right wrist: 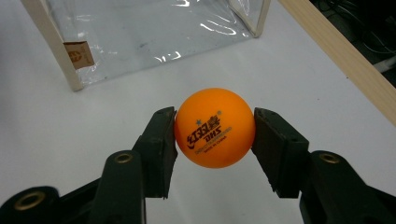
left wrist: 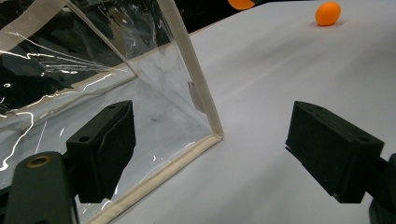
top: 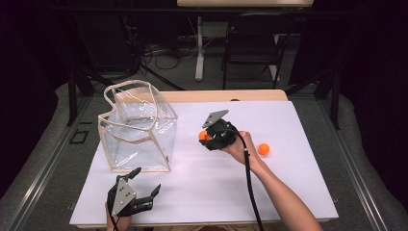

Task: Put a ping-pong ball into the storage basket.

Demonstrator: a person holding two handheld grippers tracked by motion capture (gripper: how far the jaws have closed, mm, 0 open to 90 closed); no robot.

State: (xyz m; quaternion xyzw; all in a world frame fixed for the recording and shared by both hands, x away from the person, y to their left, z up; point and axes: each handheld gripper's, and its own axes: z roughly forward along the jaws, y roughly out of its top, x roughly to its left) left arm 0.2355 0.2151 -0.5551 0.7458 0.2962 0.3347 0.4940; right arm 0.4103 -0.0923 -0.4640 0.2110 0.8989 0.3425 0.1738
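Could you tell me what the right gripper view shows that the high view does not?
Right gripper view: the DHS print on the held orange ball, both pads pressing its sides, and a small tag on the clear bag.
High view: the second orange ball loose on the table, and the left gripper standing open.
Both: the right gripper, the held ball and the bag.

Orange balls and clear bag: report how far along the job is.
Done: nothing, the clear bag looks empty. In hand: the right gripper is shut on one orange ball. Left: that ball probably goes into the bag, then the second ball on the table. Left gripper waits open.
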